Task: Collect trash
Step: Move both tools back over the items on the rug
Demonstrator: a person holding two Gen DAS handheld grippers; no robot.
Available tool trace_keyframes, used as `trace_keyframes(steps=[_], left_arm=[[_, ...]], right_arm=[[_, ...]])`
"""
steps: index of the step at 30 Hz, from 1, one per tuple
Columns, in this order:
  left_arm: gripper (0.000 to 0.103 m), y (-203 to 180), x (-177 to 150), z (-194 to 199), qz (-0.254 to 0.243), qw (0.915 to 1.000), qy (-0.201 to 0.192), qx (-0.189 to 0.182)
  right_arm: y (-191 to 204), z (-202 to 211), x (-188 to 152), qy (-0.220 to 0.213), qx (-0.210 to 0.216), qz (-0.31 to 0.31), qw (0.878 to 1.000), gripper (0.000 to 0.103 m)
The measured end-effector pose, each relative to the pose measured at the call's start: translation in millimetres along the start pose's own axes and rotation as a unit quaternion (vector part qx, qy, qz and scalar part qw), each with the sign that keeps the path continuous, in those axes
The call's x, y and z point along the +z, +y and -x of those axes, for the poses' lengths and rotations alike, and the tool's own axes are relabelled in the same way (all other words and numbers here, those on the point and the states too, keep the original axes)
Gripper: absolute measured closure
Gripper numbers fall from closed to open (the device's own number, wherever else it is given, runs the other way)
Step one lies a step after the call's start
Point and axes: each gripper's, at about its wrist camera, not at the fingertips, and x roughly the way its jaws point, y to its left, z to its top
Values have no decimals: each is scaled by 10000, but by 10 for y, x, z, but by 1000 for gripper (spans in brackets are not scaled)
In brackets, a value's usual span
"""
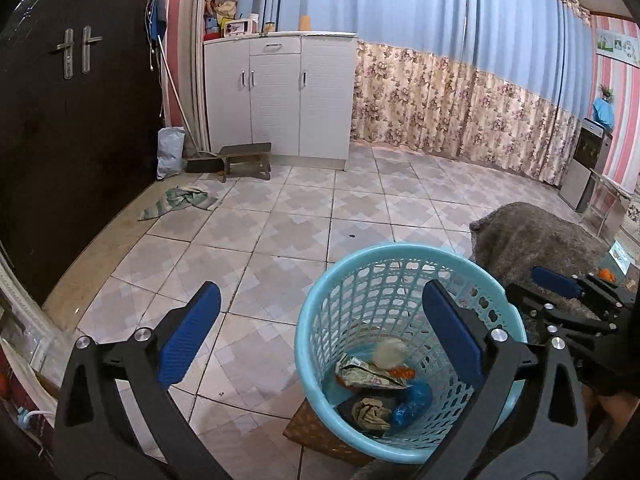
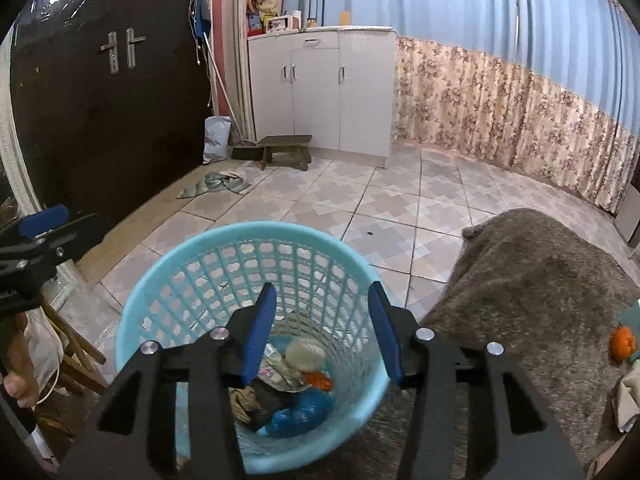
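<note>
A light blue plastic basket [image 1: 308, 320] [image 2: 132, 320] stands on the tiled floor at the edge of a grey rug. Inside lie a pale crumpled ball [image 1: 390, 352] [image 2: 306, 354], orange peel [image 2: 320, 380], a printed wrapper [image 1: 368, 374], brown crumpled paper [image 1: 370, 412] and a blue bag [image 1: 412, 404] [image 2: 300, 412]. My right gripper [image 2: 322, 296] hangs open over the basket's mouth with nothing between its pads. My left gripper [image 1: 320, 312] is open wide, its right finger over the basket and its left finger over bare floor, holding nothing.
The grey rug [image 2: 520, 300] lies right of the basket, with an orange piece [image 2: 622, 344] at its right edge. A striped cloth [image 1: 180, 200] lies on the floor near the dark door [image 1: 80, 140]. A low stool [image 1: 246, 160] and a white cabinet [image 1: 280, 92] stand at the back.
</note>
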Motion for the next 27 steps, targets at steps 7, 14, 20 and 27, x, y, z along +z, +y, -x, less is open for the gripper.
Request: trace_keyframes(steps=[7,14,20,27], left_arm=[[6,-111,5,54,42,10000,0,-42],[6,-369,6,170,-35,9999,-42,-159],[5,-674,-37,278,-148,9993,-73,-340],[5,-1069,-124,368,-341,9978,-30,-567]], right_arm=[[-288,356,-36,-263,-320,-55,9991,23],[-672,787,-131,-427,-695,-193,9965,17],[-1064,1195,-283,-479,-1113,-318,9921,17],[-1589,1706,-492,-541,-1723,-523,9822,17]])
